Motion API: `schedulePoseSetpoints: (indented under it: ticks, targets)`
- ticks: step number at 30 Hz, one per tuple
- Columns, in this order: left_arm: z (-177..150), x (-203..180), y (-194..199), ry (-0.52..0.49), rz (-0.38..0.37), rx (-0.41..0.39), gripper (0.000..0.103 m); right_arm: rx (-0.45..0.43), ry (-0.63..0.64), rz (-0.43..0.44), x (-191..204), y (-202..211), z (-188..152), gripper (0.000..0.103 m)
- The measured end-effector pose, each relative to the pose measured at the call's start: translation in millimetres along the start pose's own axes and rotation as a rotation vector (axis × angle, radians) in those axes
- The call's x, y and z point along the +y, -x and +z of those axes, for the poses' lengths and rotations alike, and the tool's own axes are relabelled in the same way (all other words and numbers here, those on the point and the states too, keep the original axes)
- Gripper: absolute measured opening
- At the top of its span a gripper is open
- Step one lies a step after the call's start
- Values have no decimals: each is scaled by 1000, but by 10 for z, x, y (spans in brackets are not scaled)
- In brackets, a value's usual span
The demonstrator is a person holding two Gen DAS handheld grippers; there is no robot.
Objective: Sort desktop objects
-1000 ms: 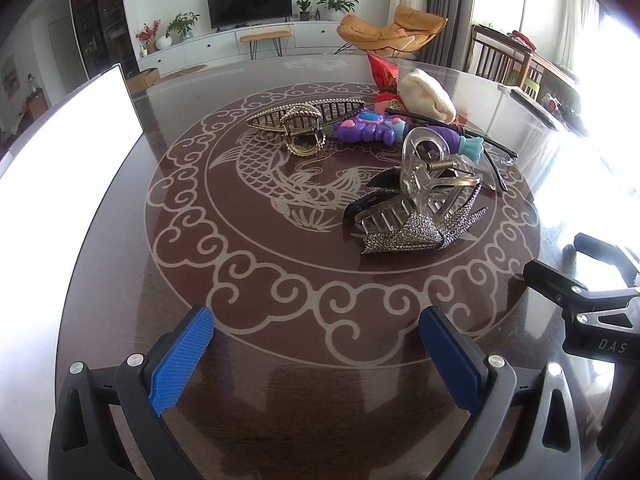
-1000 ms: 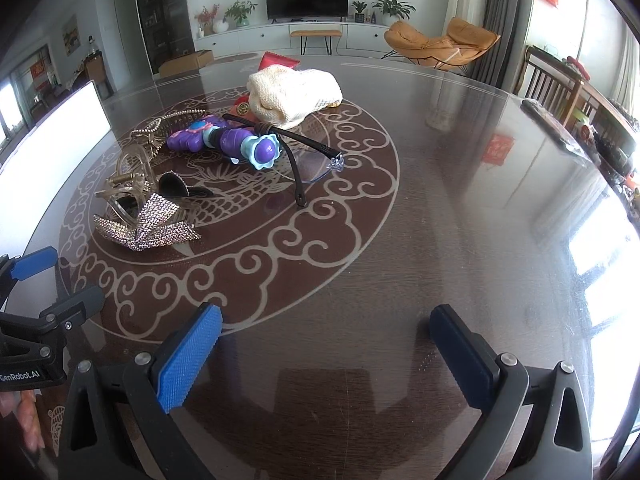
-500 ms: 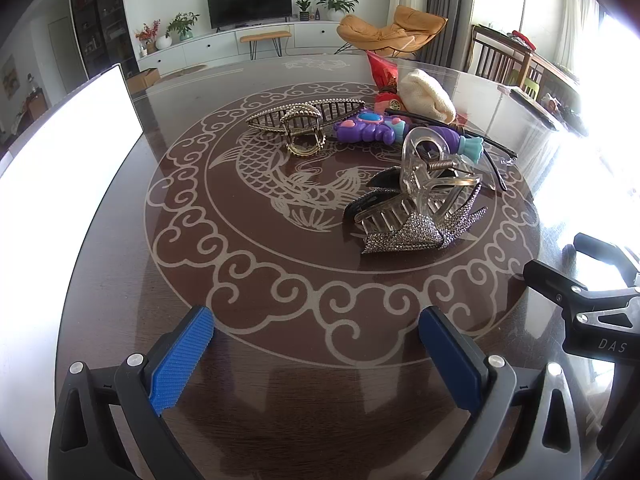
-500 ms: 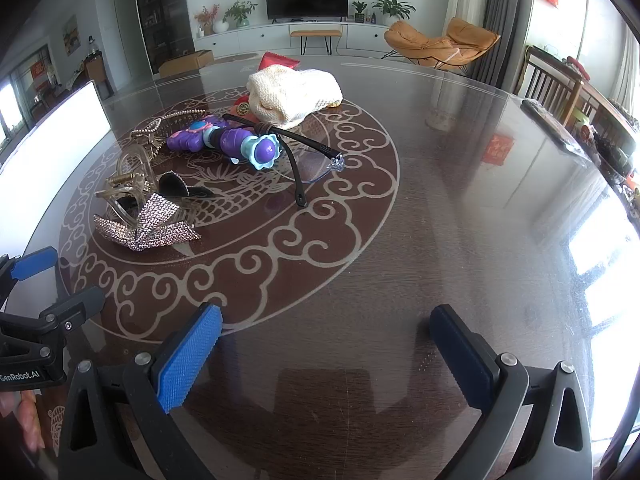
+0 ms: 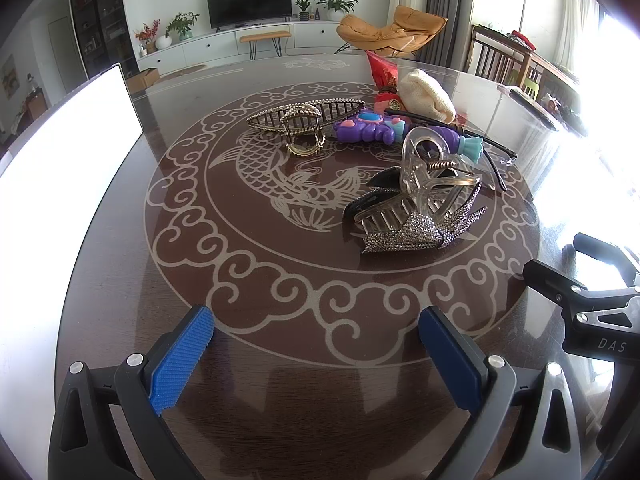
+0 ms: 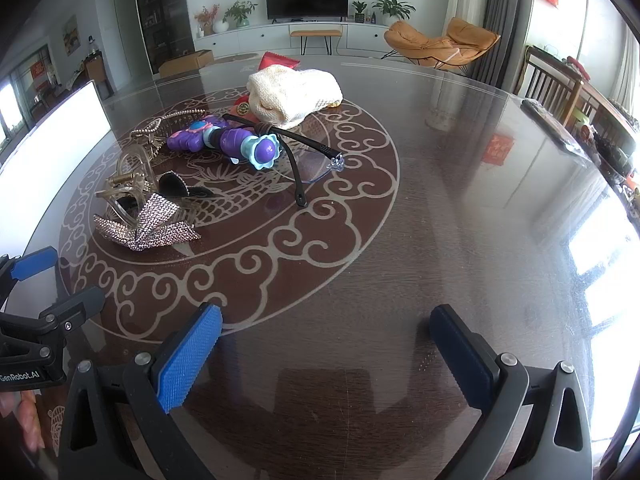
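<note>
On the round glass-topped table (image 5: 280,392) lies a cluster of objects. A rhinestone hair clip (image 5: 416,232) with a clear claw clip (image 5: 428,172) on it is nearest; it also shows in the right wrist view (image 6: 148,228). Behind are a gold claw clip (image 5: 302,132), a purple toy wand (image 5: 376,128) (image 6: 228,142), black-armed glasses (image 5: 492,152) (image 6: 308,160) and a cream knit pouch (image 5: 426,94) (image 6: 292,94). My left gripper (image 5: 316,344) is open and empty, short of the rhinestone clip. My right gripper (image 6: 326,344) is open and empty over bare table, right of the cluster.
A white box (image 5: 60,148) stands along the table's left side. A red packet (image 5: 382,74) lies behind the pouch. Chairs (image 6: 548,76) stand beyond the table's far right edge. Each gripper shows at the edge of the other's view.
</note>
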State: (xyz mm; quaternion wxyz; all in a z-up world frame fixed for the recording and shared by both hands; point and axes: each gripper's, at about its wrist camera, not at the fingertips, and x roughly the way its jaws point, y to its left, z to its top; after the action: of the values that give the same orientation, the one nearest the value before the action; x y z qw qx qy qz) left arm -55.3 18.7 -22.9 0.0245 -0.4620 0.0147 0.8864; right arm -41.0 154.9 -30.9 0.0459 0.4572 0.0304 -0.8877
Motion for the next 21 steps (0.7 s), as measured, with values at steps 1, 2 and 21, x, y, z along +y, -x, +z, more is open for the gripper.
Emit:
schedulePoseSetpoints:
  ticks: [1,2,21]
  targets:
    - [5,-1,-3,0,0,0,103,0,0,0,-3,4,1,103]
    - [2,0,-1,0,0,0,103,0,0,0,-6,7,3,103]
    - [3,-1,-4,0,0,0,103,0,0,0,9,-7,-2,103]
